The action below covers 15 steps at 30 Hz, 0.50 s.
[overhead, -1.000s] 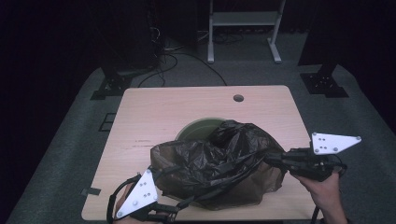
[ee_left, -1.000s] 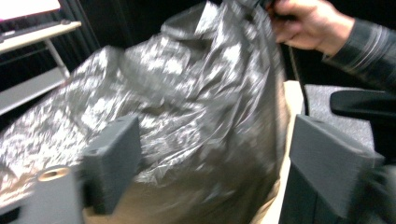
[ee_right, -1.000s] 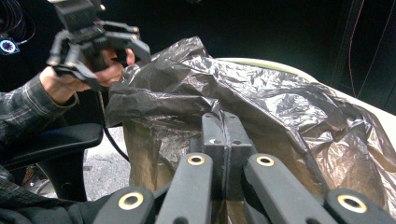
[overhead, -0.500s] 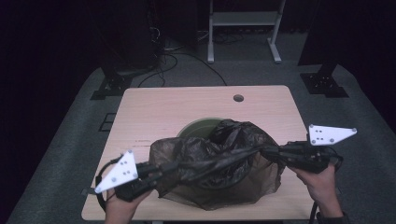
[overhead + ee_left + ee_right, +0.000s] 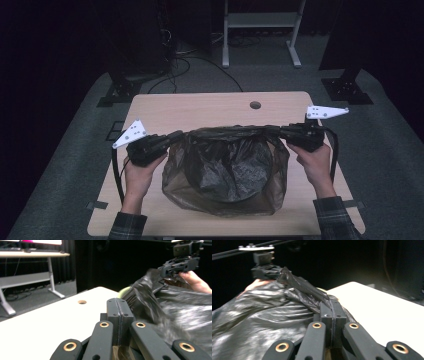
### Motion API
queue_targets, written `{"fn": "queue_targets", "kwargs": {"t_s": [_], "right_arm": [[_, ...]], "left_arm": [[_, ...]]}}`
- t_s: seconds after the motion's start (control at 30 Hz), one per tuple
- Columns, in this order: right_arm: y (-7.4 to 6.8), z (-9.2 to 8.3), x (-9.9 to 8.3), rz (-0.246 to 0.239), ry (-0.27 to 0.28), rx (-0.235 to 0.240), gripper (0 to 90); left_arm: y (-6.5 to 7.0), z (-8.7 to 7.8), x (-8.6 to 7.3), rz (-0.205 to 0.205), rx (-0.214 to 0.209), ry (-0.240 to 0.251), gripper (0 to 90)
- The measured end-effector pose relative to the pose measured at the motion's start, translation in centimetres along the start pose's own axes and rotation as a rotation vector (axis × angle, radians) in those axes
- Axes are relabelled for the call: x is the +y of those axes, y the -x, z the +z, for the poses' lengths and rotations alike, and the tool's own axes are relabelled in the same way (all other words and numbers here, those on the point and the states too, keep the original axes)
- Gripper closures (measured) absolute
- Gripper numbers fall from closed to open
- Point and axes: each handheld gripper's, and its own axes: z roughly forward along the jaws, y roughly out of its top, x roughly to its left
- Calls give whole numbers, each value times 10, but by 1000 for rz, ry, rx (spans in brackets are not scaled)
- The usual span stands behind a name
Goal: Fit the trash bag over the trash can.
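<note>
A dark, half-transparent plastic bag (image 5: 227, 170) hangs stretched over the middle of the wooden table (image 5: 200, 107). Its top edge runs taut between both grippers. My left gripper (image 5: 175, 136) is shut on the bag's left end and my right gripper (image 5: 282, 131) is shut on its right end. A round dark shape shows through the bag, and a pale green rim (image 5: 124, 291) peeks out behind it. In the left gripper view the jaws (image 5: 120, 312) are pressed together beside the bag (image 5: 162, 312). In the right gripper view the bag (image 5: 262, 312) bunches into my shut gripper (image 5: 332, 312).
A small round hole (image 5: 255, 105) sits near the table's far edge. On the grey carpet beyond stand a white desk frame (image 5: 260, 20), loose cables (image 5: 185, 60) and two black stand bases (image 5: 120, 92) (image 5: 347, 90). Bare tabletop lies behind the bag.
The left gripper rose from the table's front left corner and moved back. The crumpled bag has been pulled out wide and taut between both grippers.
</note>
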Motion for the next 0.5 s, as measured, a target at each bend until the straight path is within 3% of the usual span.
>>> {"fn": "queue_targets", "kwargs": {"t_s": [0.1, 0.3, 0.5], "right_arm": [[16, 11, -8, 47, 3, -28, 900], [32, 31, -25, 90, -60, -98, 900], [33, 35, -50, 109, -120, -107, 900]], "left_arm": [[-11, 10, -11, -44, 13, -34, 897], [-25, 25, -40, -105, 36, -130, 897], [-18, 20, -68, -114, 4, -190, 897]]}}
